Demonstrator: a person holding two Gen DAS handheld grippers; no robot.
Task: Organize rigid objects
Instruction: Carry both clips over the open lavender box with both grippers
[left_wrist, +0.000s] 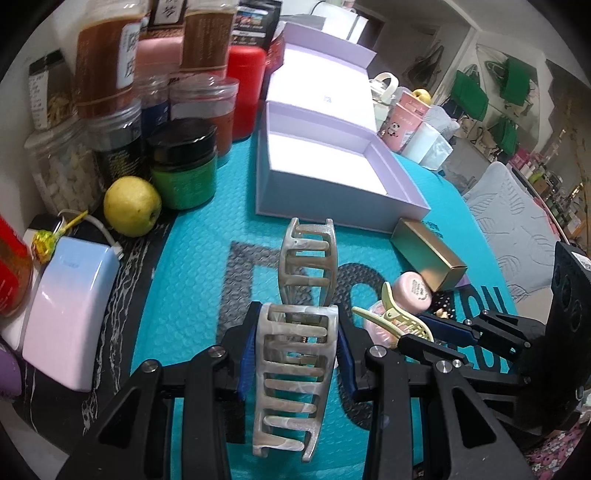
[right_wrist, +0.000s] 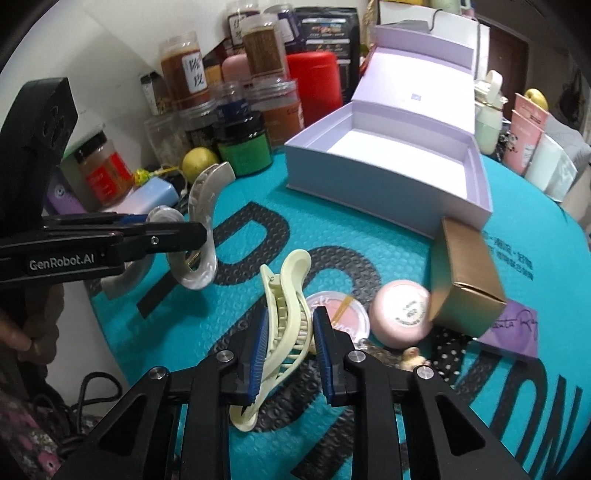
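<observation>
The left claw (left_wrist: 295, 354) is squeezed onto a marbled grey hair clip (left_wrist: 295, 369), holding it above the teal mat (left_wrist: 184, 295). The right claw (right_wrist: 290, 350) has its blue pads (right_wrist: 258, 354) pressed against a pale yellow hair clip (right_wrist: 284, 325) that lies on the mat. Ahead of both claws sits an open lilac box (right_wrist: 388, 177). Just right of the yellow clip lie two pink compacts (right_wrist: 400, 317) and a gold carton (right_wrist: 465, 284).

A teal mat (right_wrist: 517, 229) covered the table; beside the open lilac box (right_wrist: 388, 192) lay a gold carton (right_wrist: 465, 280), pink compacts (right_wrist: 400, 314) and jars (right_wrist: 243, 147).
</observation>
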